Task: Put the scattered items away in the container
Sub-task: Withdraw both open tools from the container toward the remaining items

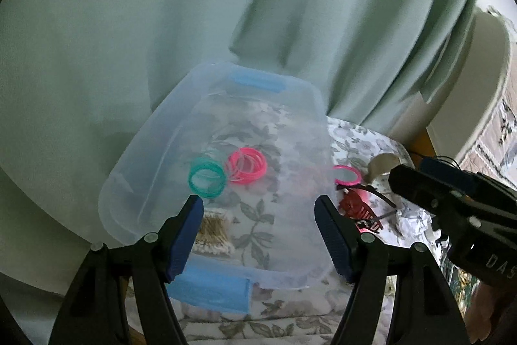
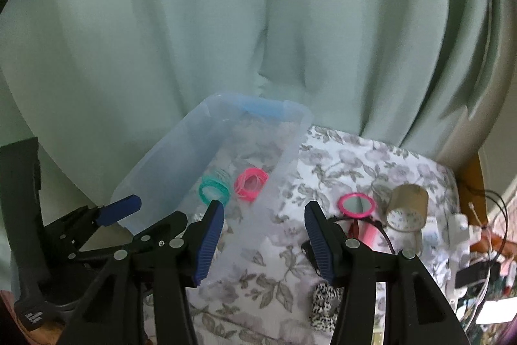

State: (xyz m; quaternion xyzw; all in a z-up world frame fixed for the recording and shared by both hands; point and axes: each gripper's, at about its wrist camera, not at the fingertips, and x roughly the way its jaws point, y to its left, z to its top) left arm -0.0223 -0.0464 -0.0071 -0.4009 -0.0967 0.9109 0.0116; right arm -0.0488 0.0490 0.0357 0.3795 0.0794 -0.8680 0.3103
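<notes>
A clear plastic container [image 1: 135,170] with blue handles stands on a floral cloth. In it lie a stack of teal bangles [image 1: 206,180], a stack of pink bangles [image 1: 247,165] and a pack of cotton swabs [image 1: 211,235]. My left gripper [image 1: 258,199] hangs open over the container's near half with nothing between its fingers. To the right of the container lie a pink round mirror [image 2: 355,204], a tape roll [image 2: 408,206], a red hair clip [image 1: 355,206] and a leopard-print item [image 2: 324,306]. My right gripper [image 2: 264,206] is open and empty above the container's right wall.
A pale green curtain [image 2: 258,21] hangs close behind the container. Crumpled paper [image 1: 413,220], a thin black band [image 2: 386,235] and small clutter [image 2: 468,248] crowd the cloth's right side. A wooden edge [image 2: 473,180] shows at the far right. The two grippers sit side by side.
</notes>
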